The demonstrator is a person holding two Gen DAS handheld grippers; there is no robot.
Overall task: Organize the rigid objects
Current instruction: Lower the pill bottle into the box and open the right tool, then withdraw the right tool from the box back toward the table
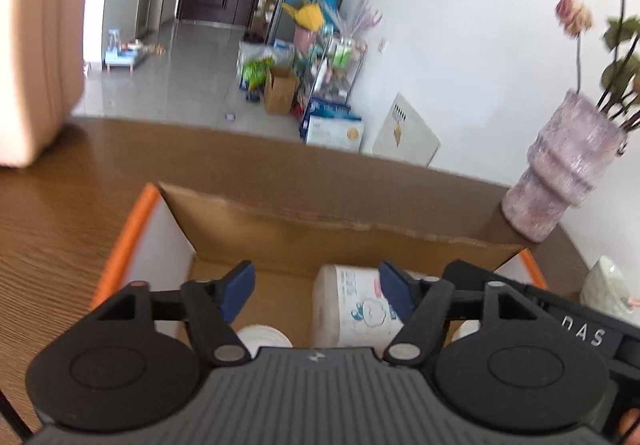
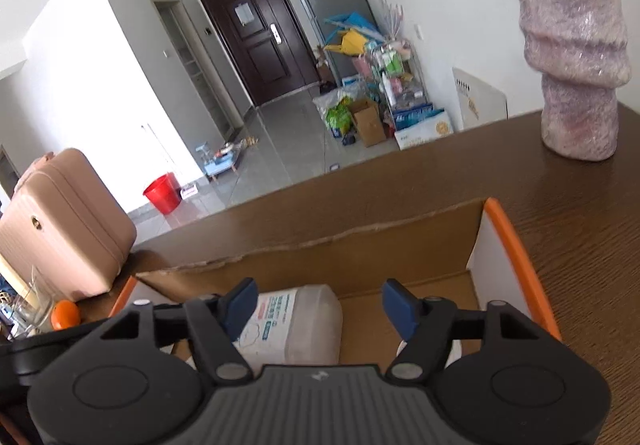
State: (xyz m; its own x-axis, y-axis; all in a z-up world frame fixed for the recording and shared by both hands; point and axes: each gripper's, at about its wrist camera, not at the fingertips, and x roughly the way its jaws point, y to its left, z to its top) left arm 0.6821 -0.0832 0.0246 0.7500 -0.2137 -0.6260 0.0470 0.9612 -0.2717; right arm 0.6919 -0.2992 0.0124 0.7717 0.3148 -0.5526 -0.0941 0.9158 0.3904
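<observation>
An open cardboard box [image 1: 280, 229] with orange-edged flaps stands on the wooden table; it also shows in the right wrist view [image 2: 360, 249]. Inside lies a white wrapped tissue pack [image 1: 352, 305], also seen in the right wrist view [image 2: 292, 325], with a white round object [image 1: 264, 337] beside it. My left gripper [image 1: 316, 285] is open and empty above the box. My right gripper [image 2: 320, 305] is open and empty above the box; its black body [image 1: 580, 325] shows at the right of the left wrist view.
A purple vase [image 1: 568, 173] with flowers stands on the table right of the box, also in the right wrist view [image 2: 576, 57]. A white bowl [image 1: 608, 289] sits by the box. A pink case [image 2: 60, 229], an orange [image 2: 66, 315] and a glass [image 2: 32, 309] are at the left.
</observation>
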